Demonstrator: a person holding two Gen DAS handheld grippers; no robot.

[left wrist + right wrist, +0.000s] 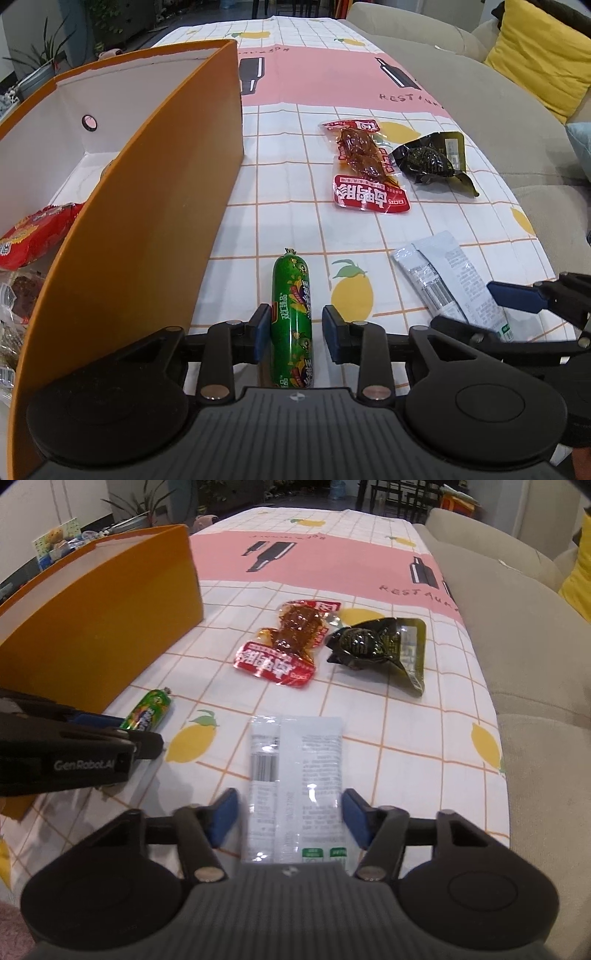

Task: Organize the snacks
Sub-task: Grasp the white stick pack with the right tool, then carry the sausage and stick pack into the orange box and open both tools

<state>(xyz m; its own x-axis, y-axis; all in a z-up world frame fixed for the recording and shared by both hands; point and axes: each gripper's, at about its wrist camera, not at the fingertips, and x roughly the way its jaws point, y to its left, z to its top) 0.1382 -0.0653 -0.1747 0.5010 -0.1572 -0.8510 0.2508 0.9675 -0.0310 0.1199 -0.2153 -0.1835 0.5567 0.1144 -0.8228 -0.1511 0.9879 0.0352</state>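
Tools straddle snacks on our bench.
Left tool (291, 334) gapes around the sausage (291, 325), ungripped; right tool (290, 818) brackets the white packet (295, 775), pads clear.

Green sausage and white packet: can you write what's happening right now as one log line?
left gripper: open around green sausage | right gripper: open around white packet | both on tablecloth | orange box: snacks inside
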